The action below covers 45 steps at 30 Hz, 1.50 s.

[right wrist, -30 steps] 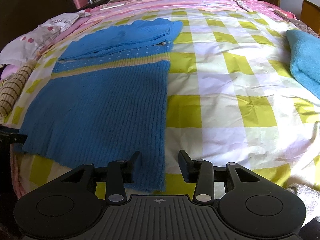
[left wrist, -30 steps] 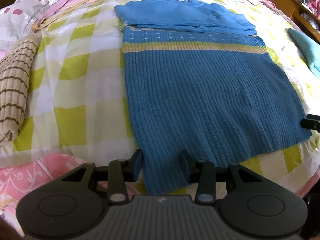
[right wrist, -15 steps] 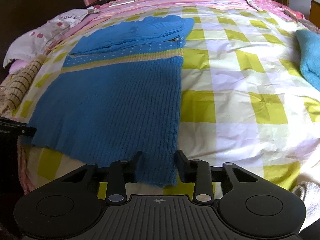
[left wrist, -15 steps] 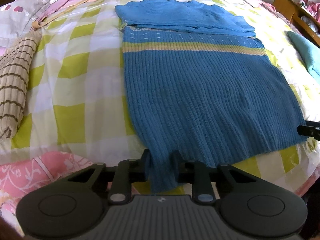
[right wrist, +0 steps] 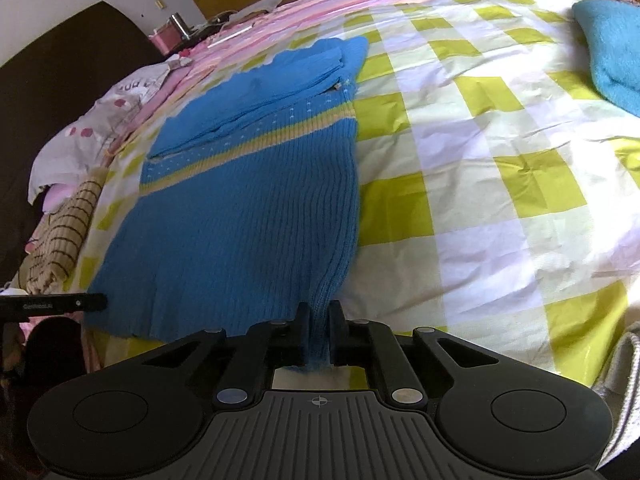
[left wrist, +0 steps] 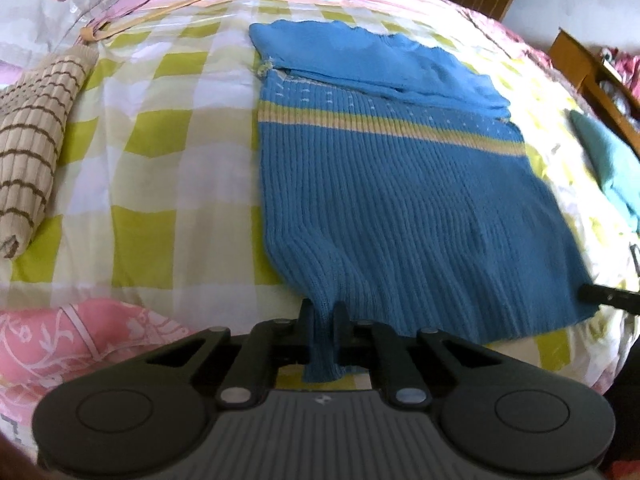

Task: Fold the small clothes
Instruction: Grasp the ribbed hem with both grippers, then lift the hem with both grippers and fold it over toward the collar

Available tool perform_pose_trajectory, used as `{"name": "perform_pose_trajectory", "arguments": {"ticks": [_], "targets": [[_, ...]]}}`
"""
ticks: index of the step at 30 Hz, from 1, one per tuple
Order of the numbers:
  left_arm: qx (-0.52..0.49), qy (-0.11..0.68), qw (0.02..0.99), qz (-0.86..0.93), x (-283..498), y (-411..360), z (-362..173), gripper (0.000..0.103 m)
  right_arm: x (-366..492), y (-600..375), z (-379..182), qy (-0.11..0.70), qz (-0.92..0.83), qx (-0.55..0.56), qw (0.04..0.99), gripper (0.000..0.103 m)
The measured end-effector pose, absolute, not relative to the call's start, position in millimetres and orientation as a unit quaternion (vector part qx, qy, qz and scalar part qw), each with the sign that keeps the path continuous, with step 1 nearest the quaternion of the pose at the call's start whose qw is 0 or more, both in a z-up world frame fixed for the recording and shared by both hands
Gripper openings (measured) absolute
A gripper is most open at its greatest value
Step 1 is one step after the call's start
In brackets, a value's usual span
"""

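A blue ribbed knit sweater (left wrist: 400,200) with a yellow chest stripe lies flat on the checked bedspread, its sleeves folded across the top. My left gripper (left wrist: 323,312) is shut on the sweater's near left hem corner, which bunches between the fingers. My right gripper (right wrist: 319,312) is shut on the near right hem corner of the sweater (right wrist: 240,220). The hem is lifted slightly at both corners. Each view shows the tip of the other gripper at its edge.
The yellow and white checked bedspread (right wrist: 500,200) covers the bed. A tan striped garment (left wrist: 28,152) lies at the left, a teal cloth (right wrist: 612,48) at the right. Pink bedding and a pillow lie at the far side. A wooden hanger (left wrist: 152,16) lies at the back left.
Both grippers went from open, straddling the hem corners, to shut on them. The corners now bunch up and rise a little off the bed.
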State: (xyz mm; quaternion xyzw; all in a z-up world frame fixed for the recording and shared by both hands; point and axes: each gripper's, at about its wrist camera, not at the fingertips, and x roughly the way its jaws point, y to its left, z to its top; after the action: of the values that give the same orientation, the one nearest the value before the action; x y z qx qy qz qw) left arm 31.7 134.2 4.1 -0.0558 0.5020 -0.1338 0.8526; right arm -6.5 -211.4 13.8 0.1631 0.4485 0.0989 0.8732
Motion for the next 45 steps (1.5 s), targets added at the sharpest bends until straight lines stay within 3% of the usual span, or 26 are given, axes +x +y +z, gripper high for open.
{"name": "perform_pose_trajectory", "arguments": {"ticks": [9, 22, 45], "targets": [[-0.188, 0.470, 0.847, -0.160, 43.7, 158.1, 10.0, 0.015, 9.2, -218.3, 38.8, 0.393, 0.142, 0.278, 0.865, 0.007], [-0.299, 0.386, 0.852, -0.191, 98.4, 170.3, 29.0, 0.014, 82.0, -222.6, 64.1, 0.325, 0.162, 0.362, 0.859, 0.007], [-0.347, 0.302, 0.871, -0.173, 225.2, 176.7, 35.2, 0.014, 224.1, -232.0, 75.0, 0.266, 0.124, 0.379, 0.878, 0.007]]}}
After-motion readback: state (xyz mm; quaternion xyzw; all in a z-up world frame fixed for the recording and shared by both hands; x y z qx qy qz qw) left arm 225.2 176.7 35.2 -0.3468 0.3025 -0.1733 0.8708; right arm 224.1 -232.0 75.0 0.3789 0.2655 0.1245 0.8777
